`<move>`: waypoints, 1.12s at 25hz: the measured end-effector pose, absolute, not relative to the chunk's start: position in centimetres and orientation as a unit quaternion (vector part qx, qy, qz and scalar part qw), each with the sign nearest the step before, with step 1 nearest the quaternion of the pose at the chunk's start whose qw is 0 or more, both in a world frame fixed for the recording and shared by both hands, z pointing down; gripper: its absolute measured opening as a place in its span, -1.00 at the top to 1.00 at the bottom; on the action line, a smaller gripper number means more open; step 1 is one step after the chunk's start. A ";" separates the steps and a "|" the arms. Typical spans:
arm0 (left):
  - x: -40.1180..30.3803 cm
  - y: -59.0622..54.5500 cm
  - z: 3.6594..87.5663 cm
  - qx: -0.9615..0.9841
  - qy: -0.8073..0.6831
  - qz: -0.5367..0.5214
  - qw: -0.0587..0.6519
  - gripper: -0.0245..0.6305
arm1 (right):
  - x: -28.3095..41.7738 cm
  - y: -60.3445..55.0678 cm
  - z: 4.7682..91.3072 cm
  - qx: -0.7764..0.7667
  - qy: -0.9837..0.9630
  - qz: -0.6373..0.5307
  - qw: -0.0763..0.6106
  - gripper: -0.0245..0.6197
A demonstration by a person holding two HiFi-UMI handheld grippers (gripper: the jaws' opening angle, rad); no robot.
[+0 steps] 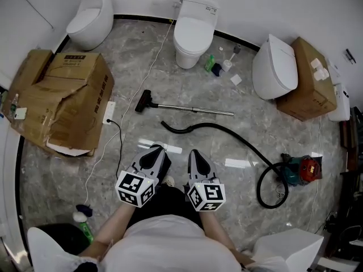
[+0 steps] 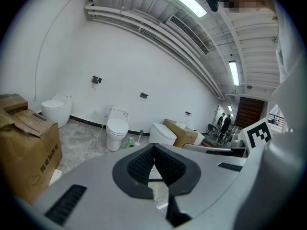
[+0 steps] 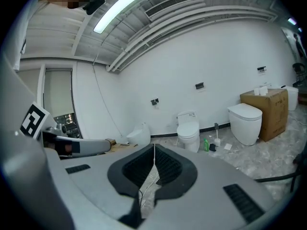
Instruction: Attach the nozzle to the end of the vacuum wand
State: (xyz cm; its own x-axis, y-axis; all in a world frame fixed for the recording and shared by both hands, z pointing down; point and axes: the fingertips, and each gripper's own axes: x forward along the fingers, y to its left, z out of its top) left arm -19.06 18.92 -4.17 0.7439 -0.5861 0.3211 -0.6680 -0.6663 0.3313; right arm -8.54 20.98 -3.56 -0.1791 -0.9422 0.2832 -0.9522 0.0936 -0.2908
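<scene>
Left tongs (image 1: 157, 149): pressed together, nothing between them; the left gripper view shows the ribbed black pads meeting at the tips.
Right tongs (image 1: 194, 153): same, pressed together and empty; confirmed in the right gripper view.
Both are held low in front of the person, side by side and near each other, aimed at a shallow downward angle across the grey marble floor (image 1: 272, 123); neither touches anything.

Task parts are on the floor, ahead of the tongs and well apart from them:
- silver metal vacuum wand (image 1: 195, 109) lies flat, roughly left to right in the head view;
- black floor nozzle (image 1: 143, 102) sits at the wand's left end, in line with the tube; can't tell whether it is seated or only touching;
- black flexible hose (image 1: 238, 137) lies just on the near side of the wand; its free end is near the wand's middle, not joined to it; the other end loops round to the teal and red vacuum body (image 1: 300, 169) at the right.

Surroundings: white toilet (image 1: 193, 30) against the far wall, with a green plastic bottle (image 1: 210, 63) beside its base; crumpled brown cardboard box (image 1: 65, 101) at left, with a white power strip (image 1: 109, 112) and its cable just beside it; a second brown cardboard box (image 1: 312, 81) at right.
</scene>
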 end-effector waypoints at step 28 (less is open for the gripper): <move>-15.9 -4.5 -5.6 0.937 -0.274 0.070 0.205 0.90 | -3.7 -1.1 -5.9 0.703 -0.693 0.161 0.014 0.87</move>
